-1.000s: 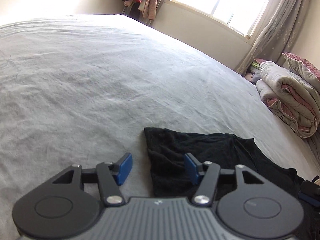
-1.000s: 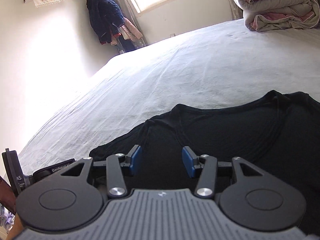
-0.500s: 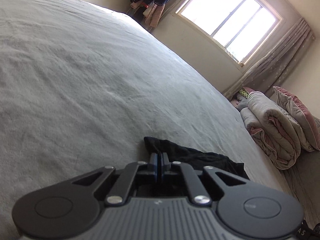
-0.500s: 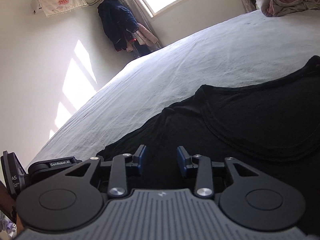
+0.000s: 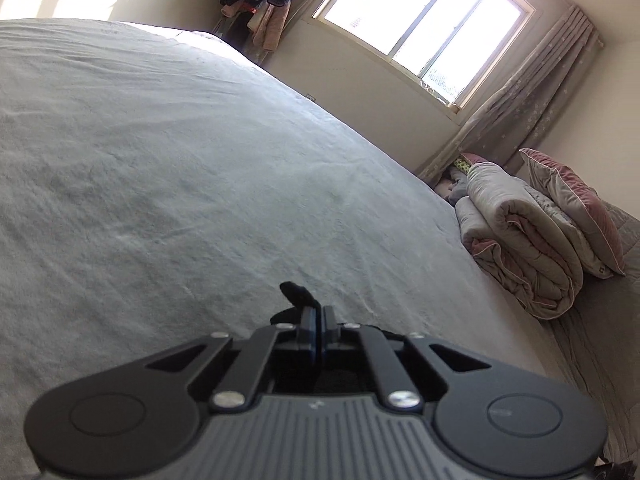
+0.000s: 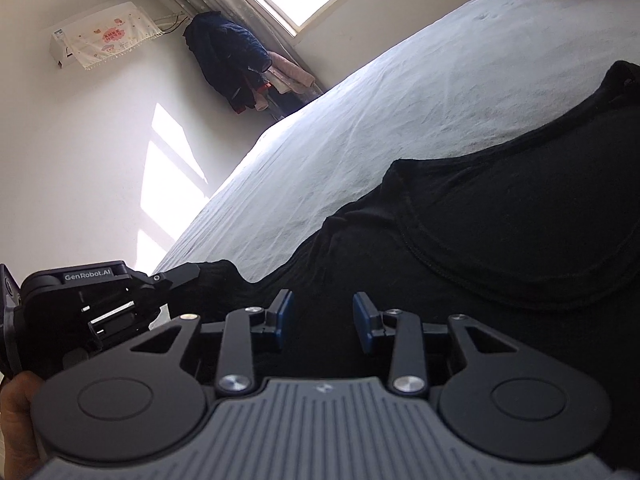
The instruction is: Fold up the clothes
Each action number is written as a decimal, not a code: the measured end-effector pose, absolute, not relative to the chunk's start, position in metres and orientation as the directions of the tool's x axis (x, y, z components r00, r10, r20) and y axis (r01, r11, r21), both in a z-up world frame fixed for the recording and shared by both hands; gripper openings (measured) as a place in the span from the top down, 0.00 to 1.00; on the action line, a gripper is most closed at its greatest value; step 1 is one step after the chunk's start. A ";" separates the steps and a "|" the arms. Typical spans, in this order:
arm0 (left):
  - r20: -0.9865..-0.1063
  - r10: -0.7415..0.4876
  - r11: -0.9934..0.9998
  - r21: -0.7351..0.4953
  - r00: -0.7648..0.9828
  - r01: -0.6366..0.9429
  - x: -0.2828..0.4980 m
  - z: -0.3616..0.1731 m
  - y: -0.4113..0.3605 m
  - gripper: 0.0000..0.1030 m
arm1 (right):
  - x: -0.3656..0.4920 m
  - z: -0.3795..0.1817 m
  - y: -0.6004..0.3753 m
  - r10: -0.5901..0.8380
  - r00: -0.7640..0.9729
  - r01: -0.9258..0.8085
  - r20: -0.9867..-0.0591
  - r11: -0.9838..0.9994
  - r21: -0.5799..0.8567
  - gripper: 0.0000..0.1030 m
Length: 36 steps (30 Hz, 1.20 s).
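Note:
A black shirt (image 6: 500,220) lies spread on the grey bed sheet (image 6: 400,100), neckline showing in the right wrist view. My left gripper (image 5: 319,312) is shut on a corner of the shirt (image 5: 296,294); a small black tip sticks out past the pads, lifted a little off the sheet (image 5: 160,160). The right wrist view shows the same left gripper (image 6: 188,276) at the lower left, pinching the shirt's edge. My right gripper (image 6: 322,300) hovers low over the shirt near the neckline. Its blue pads (image 6: 362,320) stand apart, and only the flat fabric below shows in the gap.
A folded quilt (image 5: 520,248) and a pink-edged pillow (image 5: 572,208) rest at the bed's right end. Dark coats (image 6: 228,64) hang in the corner by the window. A hand (image 6: 16,412) grips the left tool at the lower left.
The left gripper went from wide open to shut on the shirt's corner and lifted it. The right gripper's jaws narrowed, and it sank closer to the shirt while rolling.

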<state>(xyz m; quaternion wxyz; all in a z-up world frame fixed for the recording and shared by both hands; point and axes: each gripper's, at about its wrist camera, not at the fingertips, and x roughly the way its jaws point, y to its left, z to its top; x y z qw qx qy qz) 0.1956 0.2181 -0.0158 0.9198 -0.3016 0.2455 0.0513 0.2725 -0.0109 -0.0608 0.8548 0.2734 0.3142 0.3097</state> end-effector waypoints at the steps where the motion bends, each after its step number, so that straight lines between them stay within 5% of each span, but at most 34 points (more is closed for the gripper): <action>1: -0.482 -0.066 0.814 -0.532 0.873 -0.232 0.200 -0.012 0.212 0.98 | 0.273 -0.061 -0.013 0.705 0.609 -0.350 -0.364 0.650 0.674 0.64; 14: -0.466 -0.327 0.759 -0.648 0.822 -0.065 0.220 -0.022 0.142 0.97 | 0.280 -0.065 -0.050 0.718 0.621 -0.211 -0.315 0.540 0.815 0.62; 19: -0.442 -0.276 0.755 -0.649 0.853 -0.092 0.197 -0.025 0.161 0.73 | 0.276 -0.065 -0.050 0.715 0.621 -0.202 -0.321 0.542 0.816 0.63; 24: -0.487 -0.206 0.799 -0.585 0.849 -0.141 0.182 -0.048 0.175 0.74 | 0.272 -0.061 -0.047 0.705 0.626 -0.204 -0.333 0.561 0.802 0.63; 26: -0.489 -0.245 0.796 -0.594 0.837 -0.115 0.178 -0.062 0.175 0.81 | 0.273 -0.059 -0.047 0.702 0.626 -0.208 -0.340 0.571 0.794 0.63; 36: -0.488 -0.338 0.861 -0.505 0.805 0.055 0.172 -0.067 0.157 0.82 | 0.274 -0.058 -0.038 0.686 0.650 -0.223 -0.327 0.584 0.780 0.62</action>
